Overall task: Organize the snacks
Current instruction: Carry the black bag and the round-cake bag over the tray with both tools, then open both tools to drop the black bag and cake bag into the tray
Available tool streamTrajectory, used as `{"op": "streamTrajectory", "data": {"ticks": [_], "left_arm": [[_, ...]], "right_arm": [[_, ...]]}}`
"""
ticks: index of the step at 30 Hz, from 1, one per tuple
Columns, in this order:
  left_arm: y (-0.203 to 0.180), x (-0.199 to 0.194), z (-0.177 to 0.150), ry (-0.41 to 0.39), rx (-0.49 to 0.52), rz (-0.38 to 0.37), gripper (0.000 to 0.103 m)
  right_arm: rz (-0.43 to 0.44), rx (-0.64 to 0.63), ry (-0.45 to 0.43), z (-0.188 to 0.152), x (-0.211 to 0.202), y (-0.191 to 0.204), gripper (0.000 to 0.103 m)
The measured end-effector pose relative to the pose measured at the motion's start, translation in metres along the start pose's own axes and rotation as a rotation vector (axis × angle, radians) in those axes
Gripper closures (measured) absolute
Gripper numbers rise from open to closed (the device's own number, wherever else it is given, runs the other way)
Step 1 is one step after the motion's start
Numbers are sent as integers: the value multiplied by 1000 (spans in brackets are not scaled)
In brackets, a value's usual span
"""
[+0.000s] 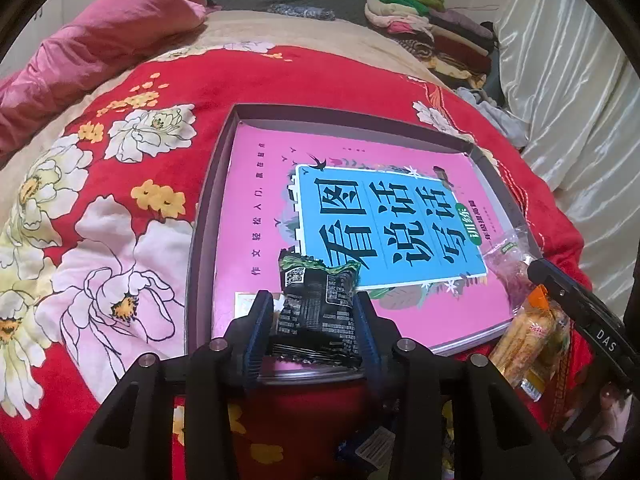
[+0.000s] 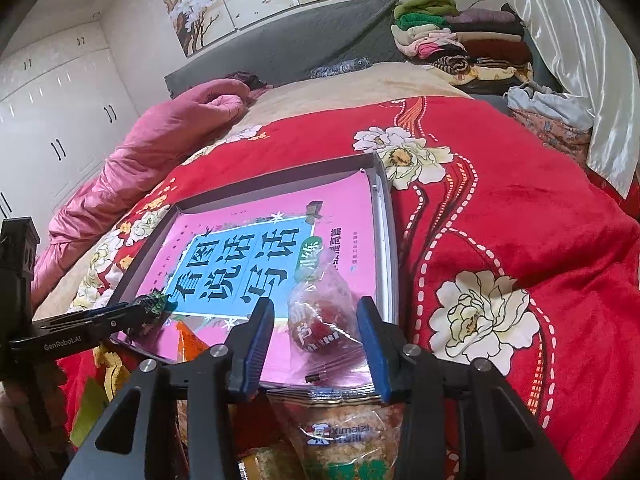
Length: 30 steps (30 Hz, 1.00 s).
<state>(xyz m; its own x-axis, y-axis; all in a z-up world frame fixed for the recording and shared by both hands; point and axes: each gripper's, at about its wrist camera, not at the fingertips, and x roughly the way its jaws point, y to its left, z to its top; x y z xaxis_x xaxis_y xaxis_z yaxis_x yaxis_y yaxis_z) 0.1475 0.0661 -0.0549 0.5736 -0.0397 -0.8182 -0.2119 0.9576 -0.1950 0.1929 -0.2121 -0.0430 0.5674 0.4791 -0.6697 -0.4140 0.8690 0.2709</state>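
A black snack packet (image 1: pixel 316 312) sat between the fingers of the left gripper (image 1: pixel 314 320), low over the near edge of a flat box (image 1: pixel 208 216). The box lay on a red flowery blanket (image 1: pixel 120 184) on a bed, and a big pink book (image 1: pixel 256 200) filled its floor. The right finger touched the packet's side. On the other side I could see a small gap, so I could not tell if it was held tight.

The right gripper (image 2: pixel 316 332) stood partly open around a clear bag with something red inside (image 2: pixel 326 320). Its fingers did not touch the bag. The bag rested on the pink book, near the right side of the box.

Both packets looked light and crinkly. I thought they would bend and slip easily, so a soft squeeze across the middle would be best. A hard squeeze might crush the food inside.

The black packet was dark and shiny, with tiny white writing, a square code and a green jagged top. The clear bag was see-through and wrinkled. More snacks (image 2: pixel 344 440) waited on the blanket close to the person, outside the box.
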Motion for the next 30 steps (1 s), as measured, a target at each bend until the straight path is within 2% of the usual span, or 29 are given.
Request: {"op": "streamTrajectory", "data": {"ticks": [11, 23, 26, 30], "left_arm": [[4, -7, 0, -9, -25, -22, 53], [5, -29, -1, -48, -43, -65, 40], [5, -35, -2, -64, -42, -67, 33], [4, -42, -5, -78, -33, -66, 28]], "right_arm": [[2, 19, -11, 2, -4, -2, 51], [27, 25, -57, 5, -15, -3, 47], [30, 20, -72, 6, -19, -2, 40], [27, 20, -73, 7, -19, -1, 39]]}}
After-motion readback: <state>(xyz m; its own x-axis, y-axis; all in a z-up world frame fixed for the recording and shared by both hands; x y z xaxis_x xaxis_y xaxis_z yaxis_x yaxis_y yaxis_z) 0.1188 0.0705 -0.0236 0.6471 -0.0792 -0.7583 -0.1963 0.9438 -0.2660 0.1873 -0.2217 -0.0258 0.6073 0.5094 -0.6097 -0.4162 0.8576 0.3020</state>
